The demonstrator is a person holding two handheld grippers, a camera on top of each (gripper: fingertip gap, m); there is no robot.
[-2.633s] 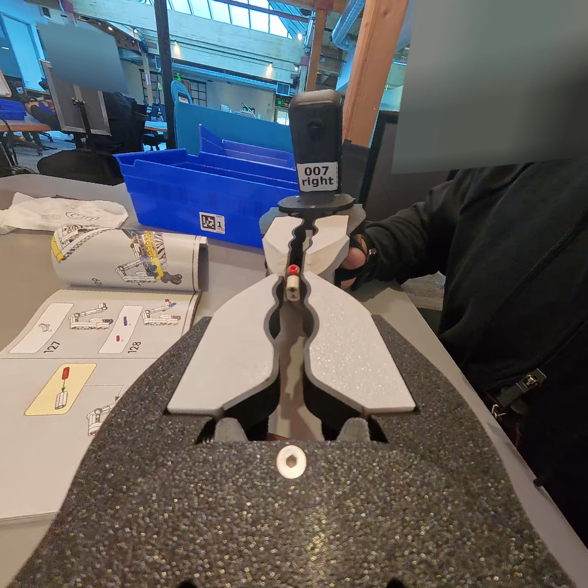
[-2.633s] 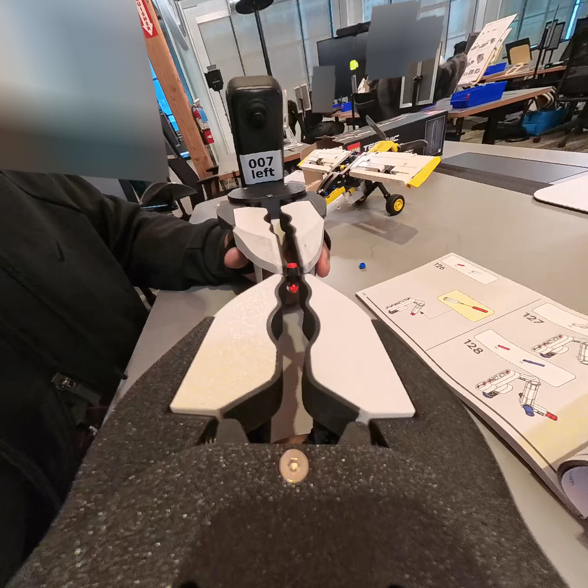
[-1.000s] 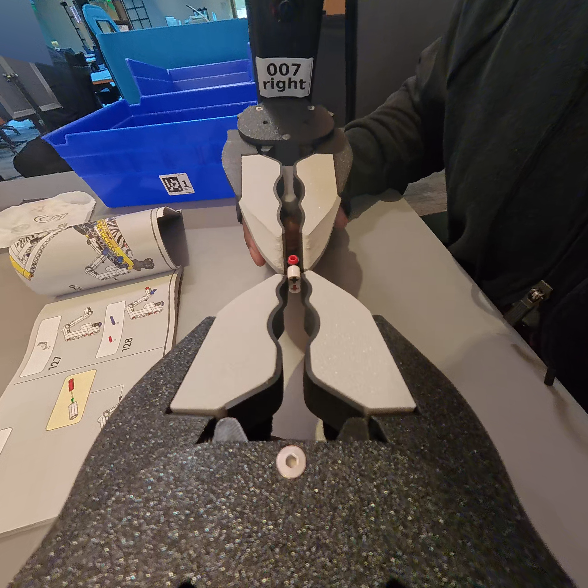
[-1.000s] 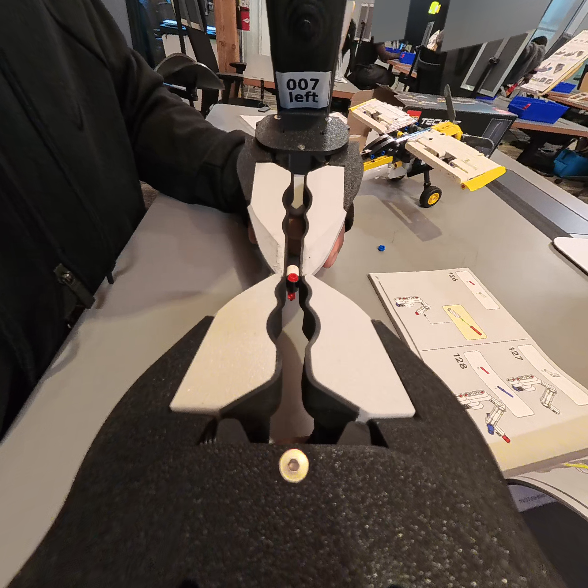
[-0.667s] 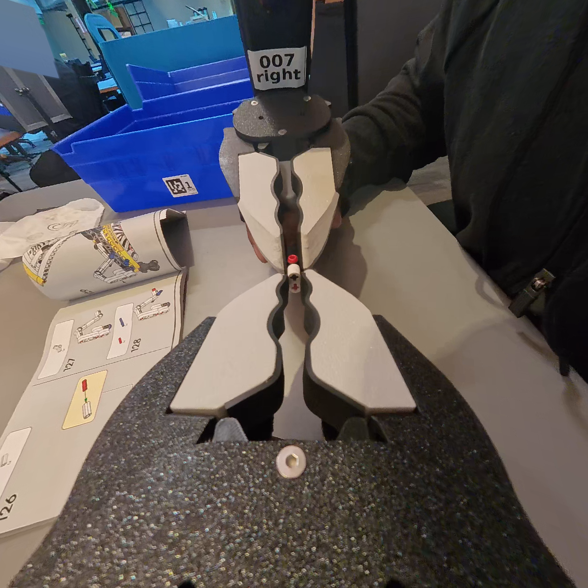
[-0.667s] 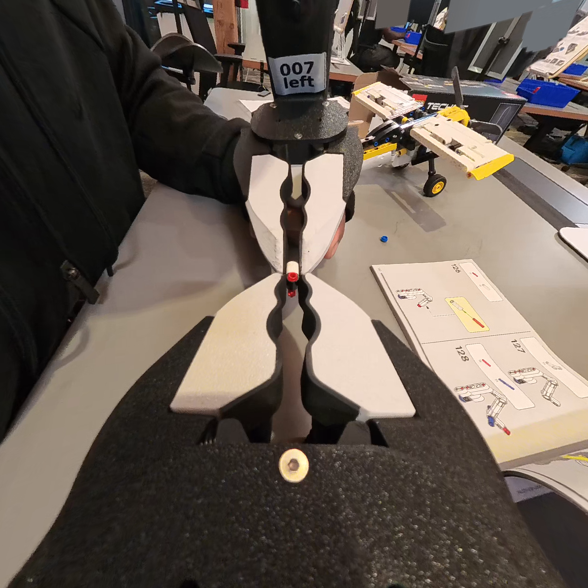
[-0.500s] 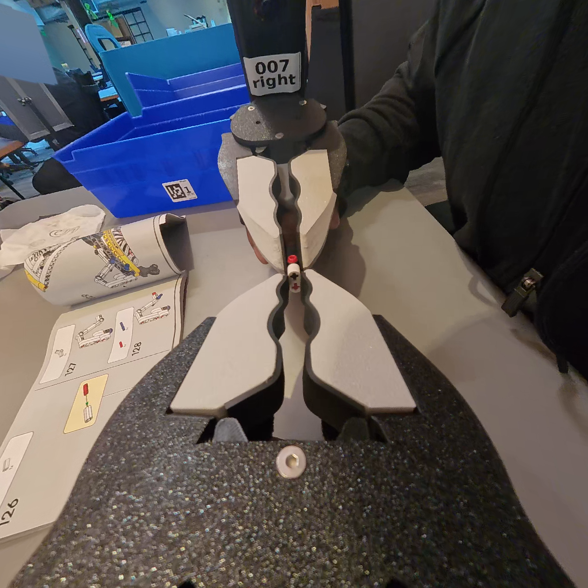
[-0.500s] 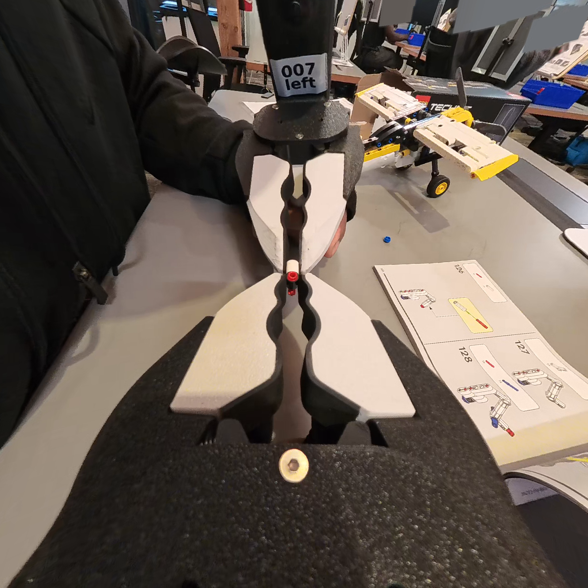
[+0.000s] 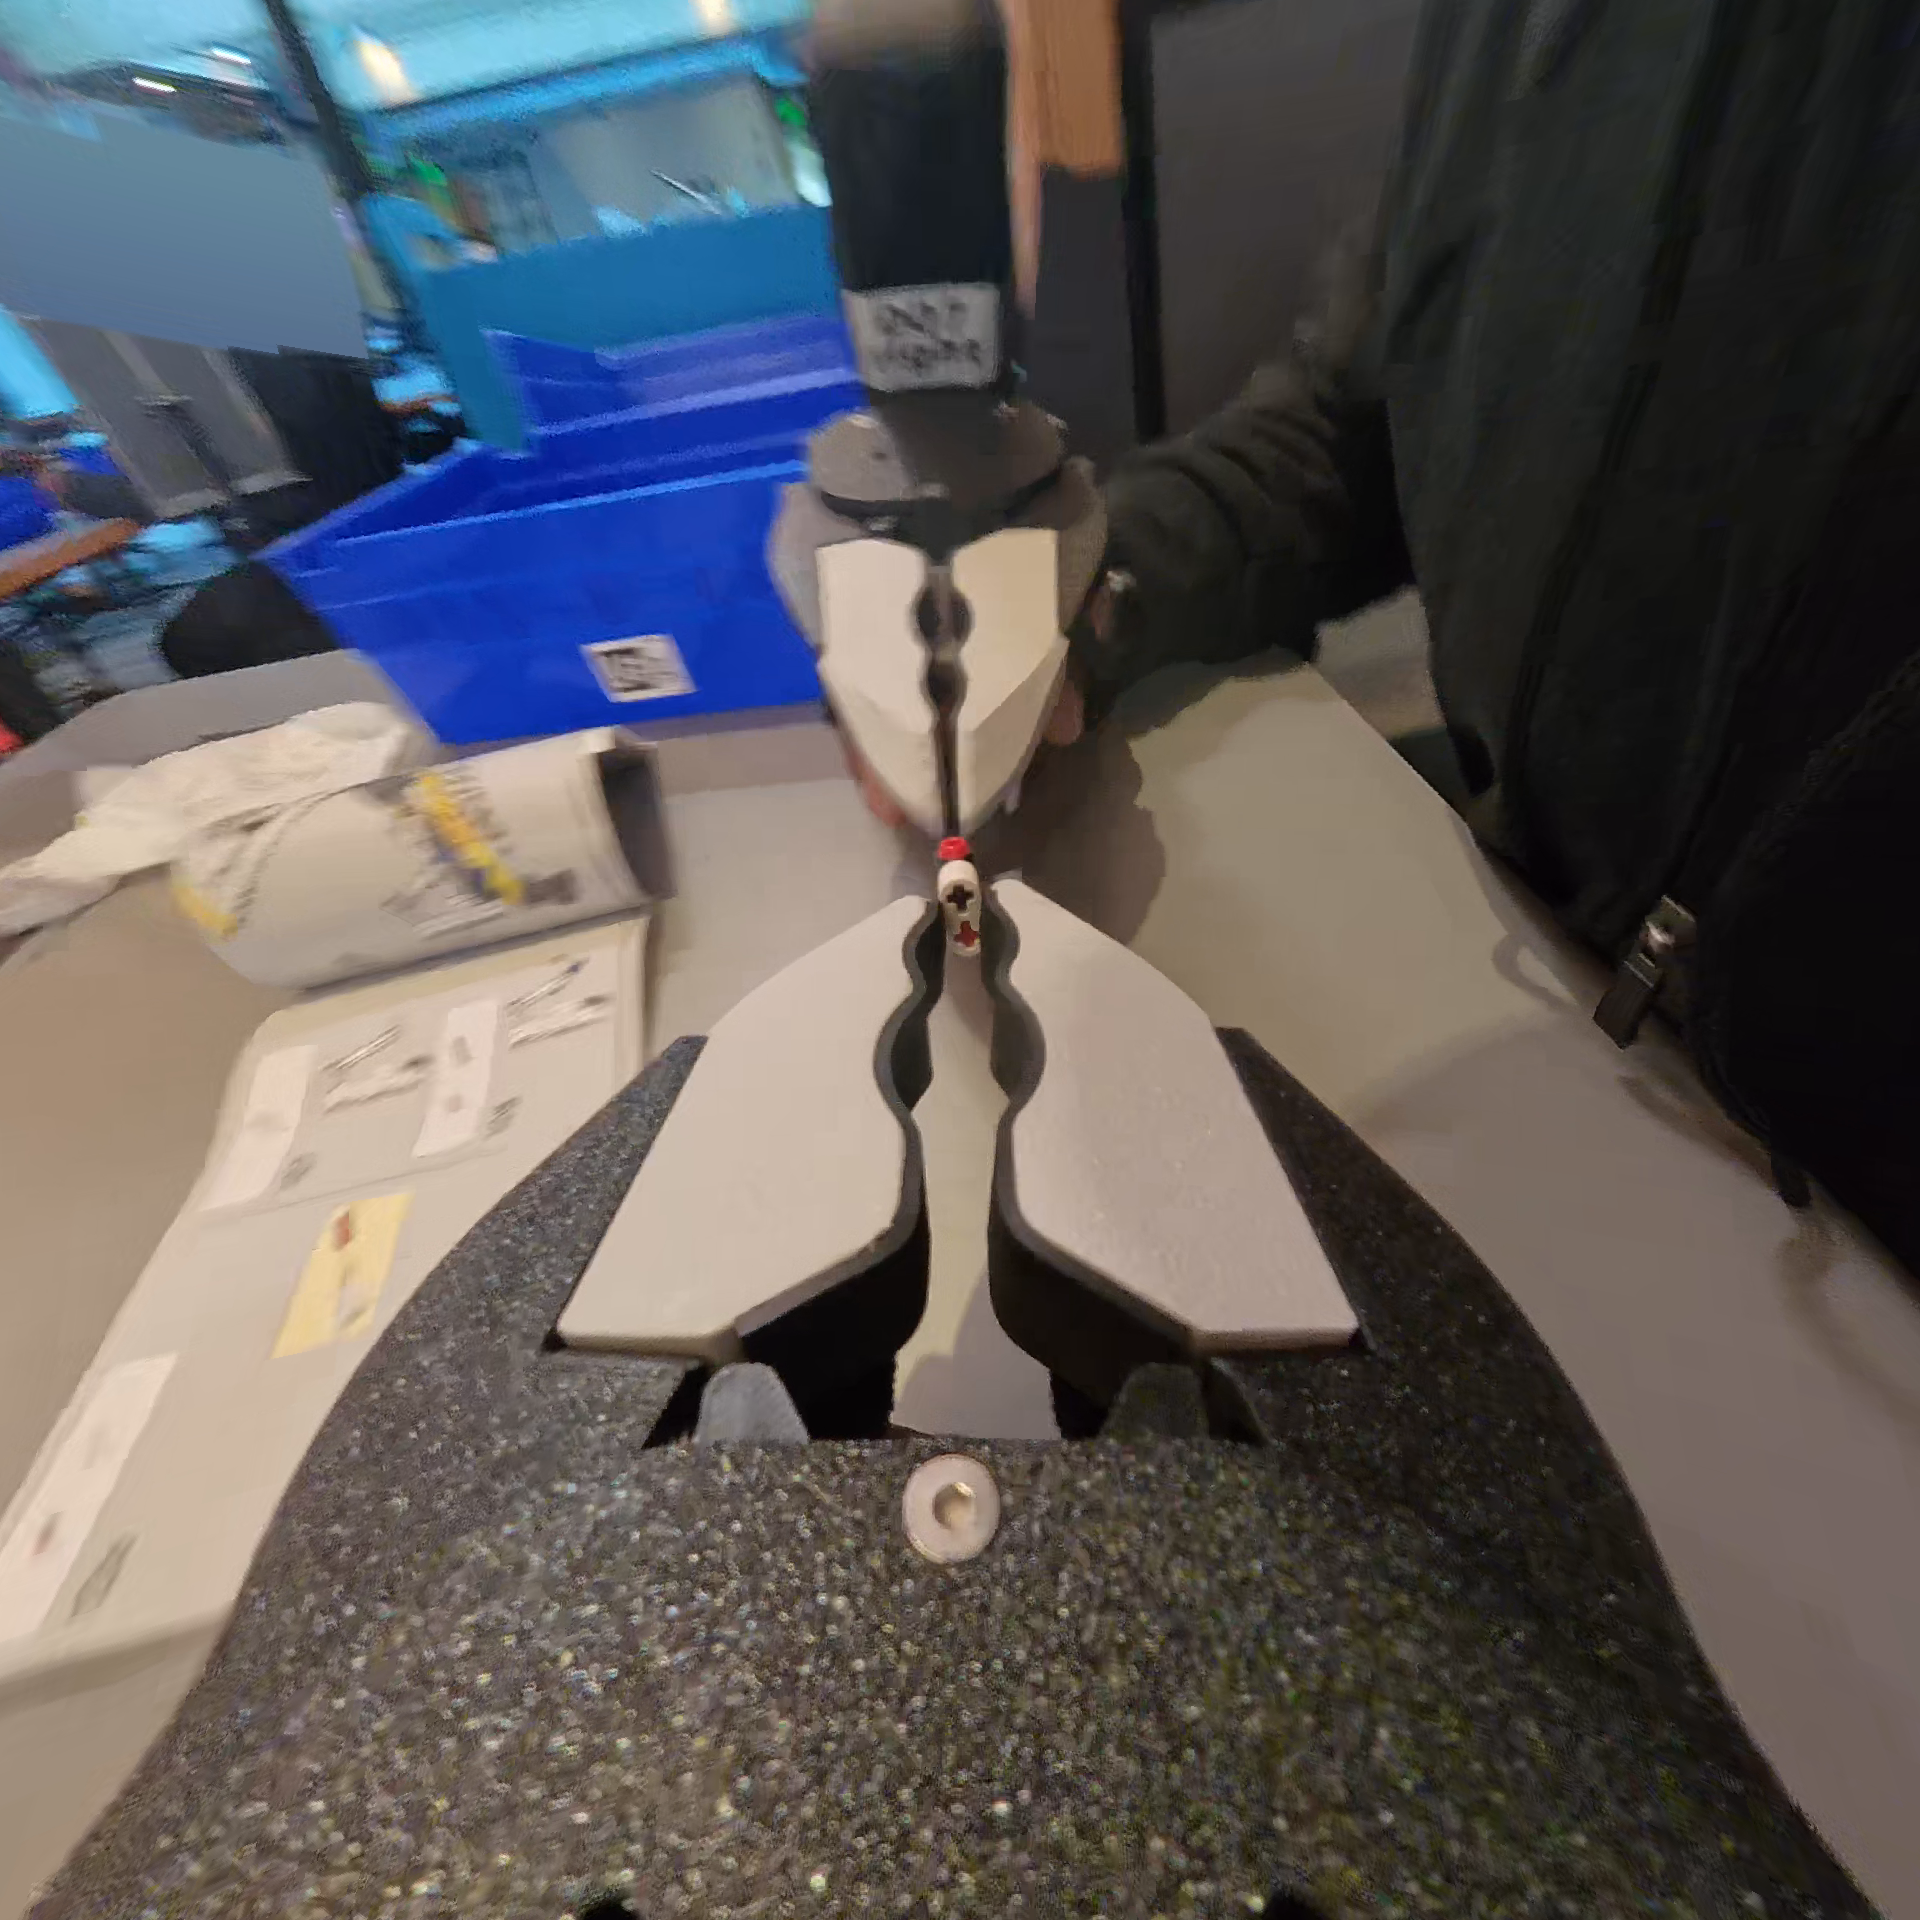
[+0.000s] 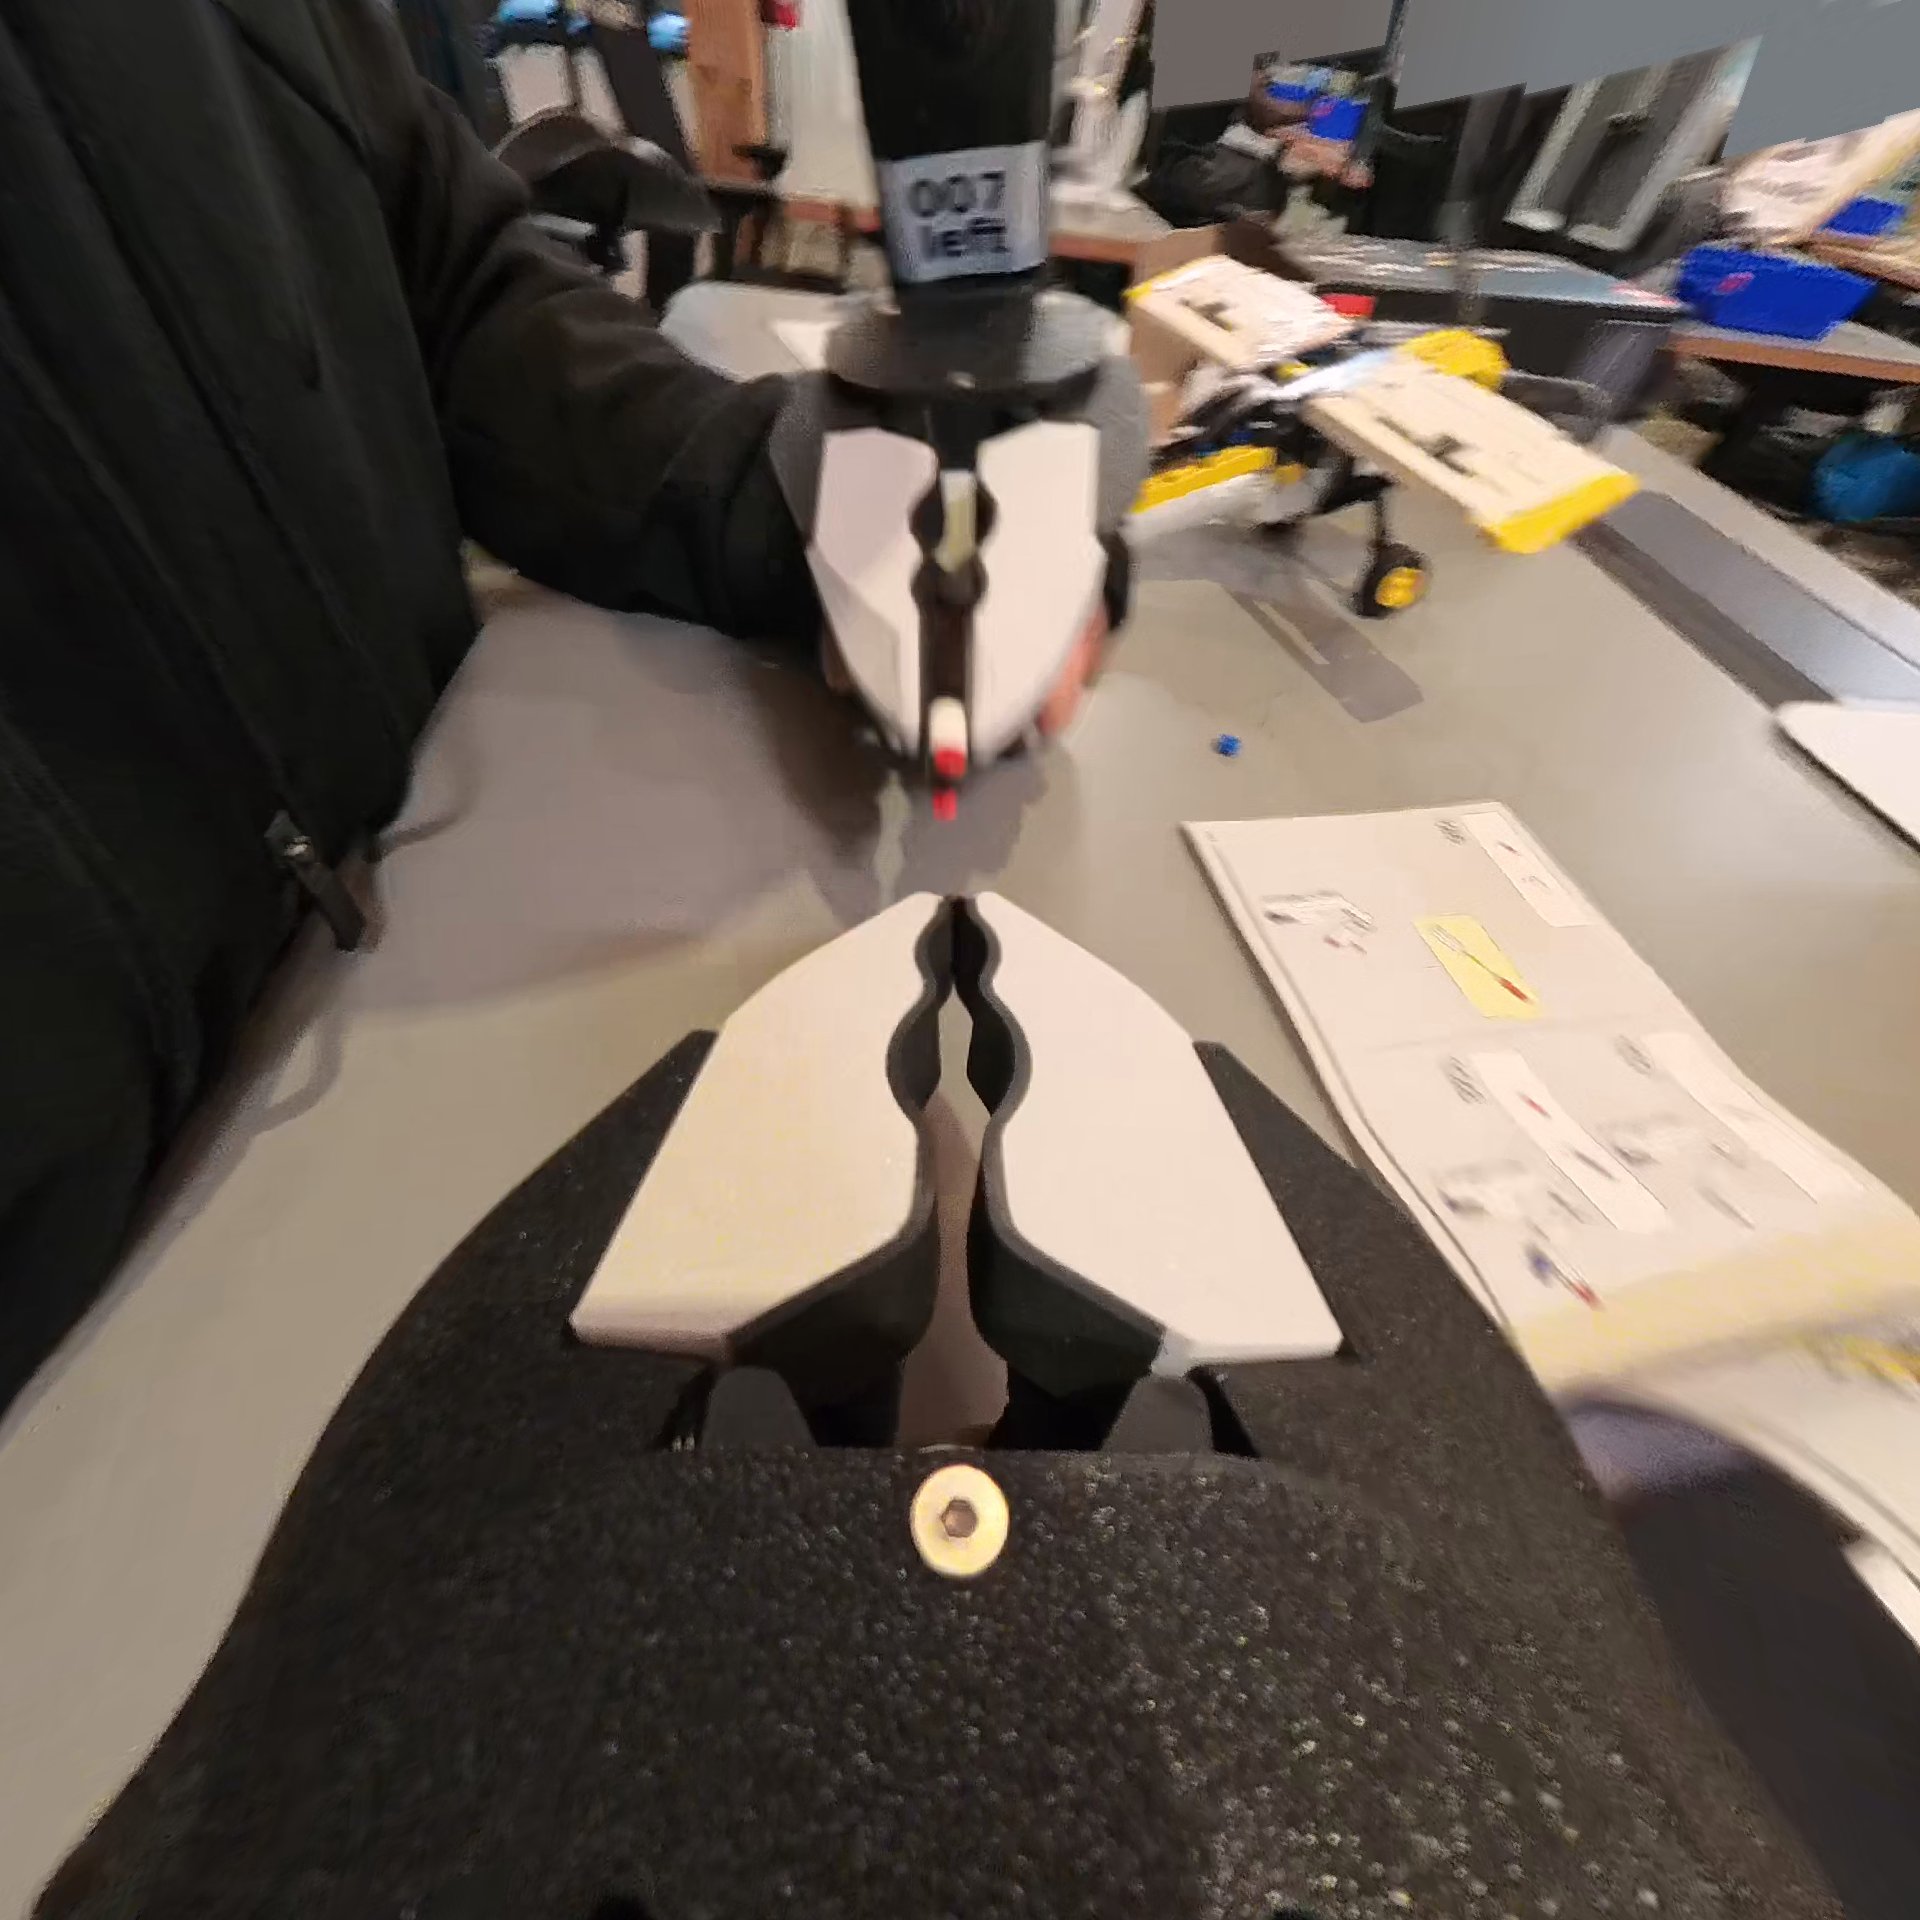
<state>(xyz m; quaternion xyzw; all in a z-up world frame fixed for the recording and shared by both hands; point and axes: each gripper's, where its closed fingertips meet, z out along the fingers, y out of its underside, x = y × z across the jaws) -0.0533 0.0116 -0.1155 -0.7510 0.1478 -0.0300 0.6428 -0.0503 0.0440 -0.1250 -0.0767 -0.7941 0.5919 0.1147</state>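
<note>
Fingertips of the left gripper (image 9: pixel 961 914) pinch a small white piece (image 9: pixel 960 906) with a red pin (image 9: pixel 953 849) poking out of its far end. Both pads press on the white piece, and it sticks out a little past the tips. The piece hangs above the grey table (image 9: pixel 1299 935), not touching it.

Just past the red pin is the right gripper (image 9: pixel 948 821), pointing back at the left one. Its fingers are pressed together with nothing between them. The pin tip and those closed tips are very near, but I cannot tell if they touch. In the right wrist view there is a clear bit of table between the closed tips and the pin.

A hand (image 9: pixel 1075 665) in a dark sleeve holds the right gripper. A person in a black jacket (image 9: pixel 1662 416) sits close by.

On the table, to one side, lies an open booklet (image 9: pixel 436 1049) with a curled page. Behind it are a white bag (image 9: pixel 239 769) and a blue bin (image 9: pixel 540 603).

Farther off in the right wrist view, a tiny blue bit (image 10: pixel 1228 744) lies on the table, and a toy plane (image 10: pixel 1382 436) with yellow wing tips stands beyond it.
</note>
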